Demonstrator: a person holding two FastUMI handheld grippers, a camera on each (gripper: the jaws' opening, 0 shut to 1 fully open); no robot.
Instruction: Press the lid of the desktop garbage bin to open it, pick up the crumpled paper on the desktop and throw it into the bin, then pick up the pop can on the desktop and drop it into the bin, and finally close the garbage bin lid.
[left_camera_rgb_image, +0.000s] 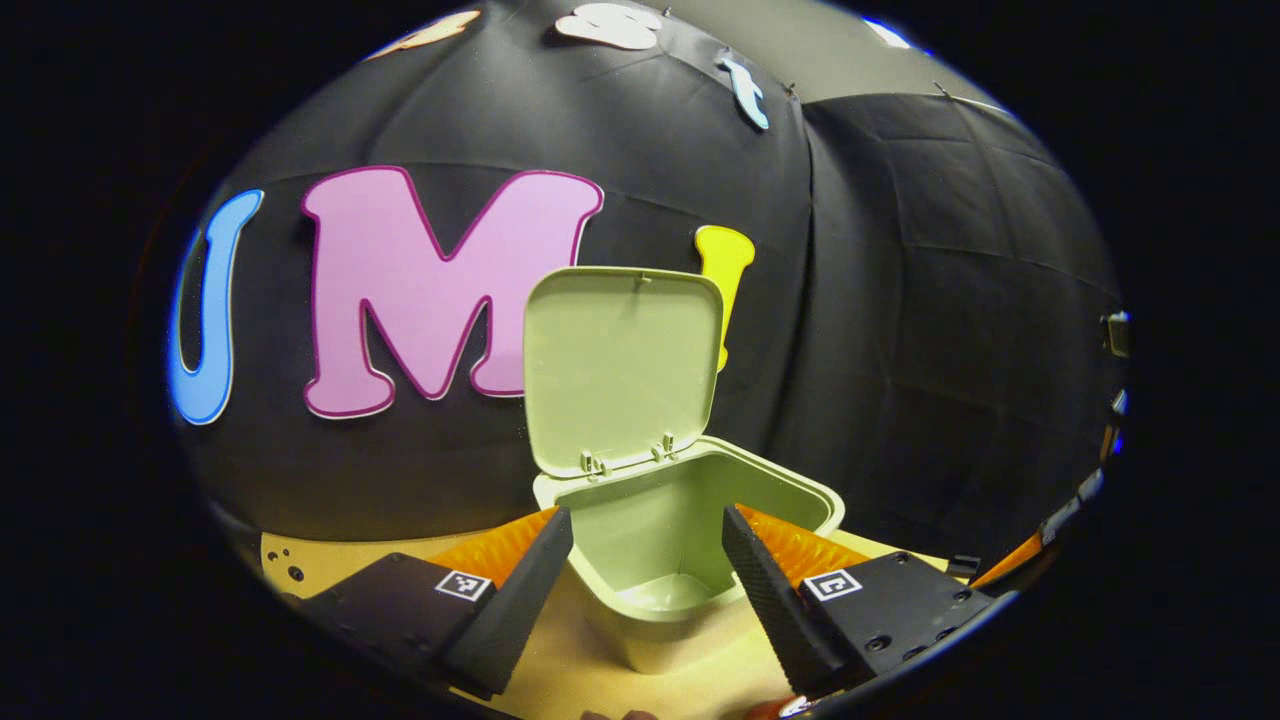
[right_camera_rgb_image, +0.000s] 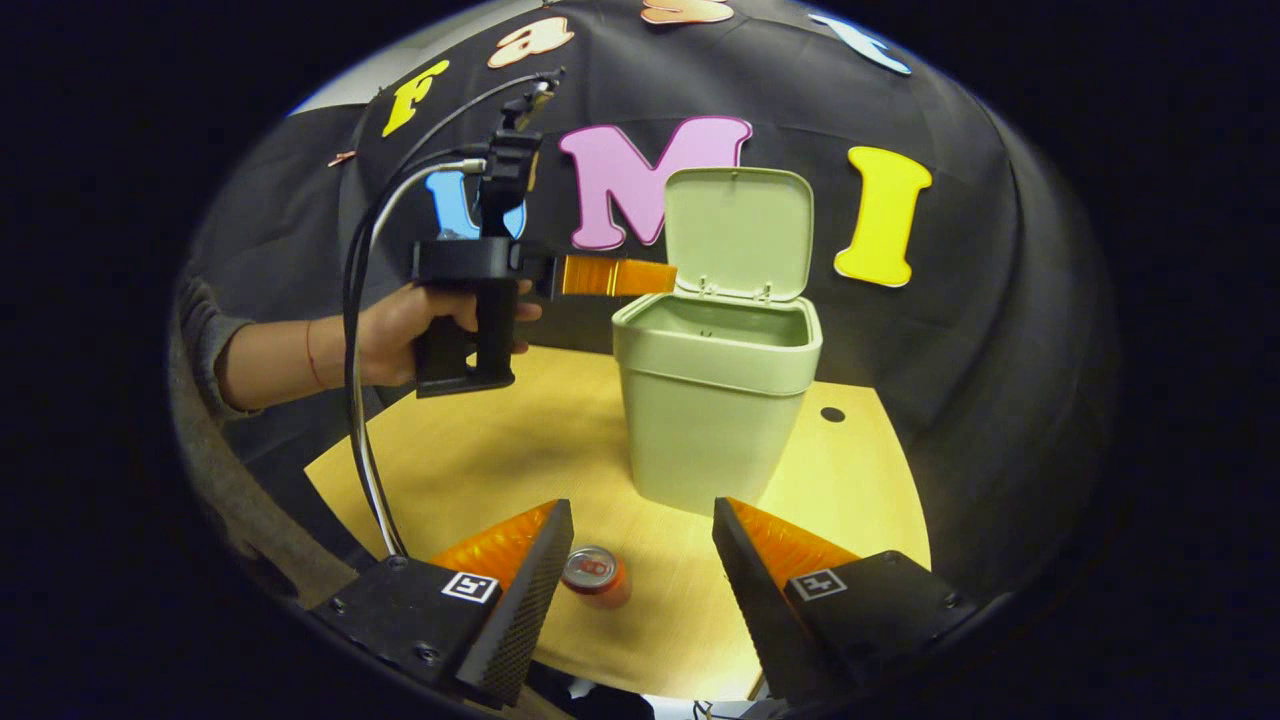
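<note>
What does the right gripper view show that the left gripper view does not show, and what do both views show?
Right gripper view: the pop can standing on the table, and a hand holding the left gripper at the bin's rim. Left gripper view: the bin's inside bottom, seen from above. Both: the green garbage bin with its lid raised, and open fingers in front.

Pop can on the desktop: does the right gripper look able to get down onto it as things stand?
Probably yes. In the right gripper view the pop can stands upright on the desktop, between the open fingers of the right gripper, with bare wood around it. The garbage bin stands farther back, and the left gripper hovers beside its rim.
</note>
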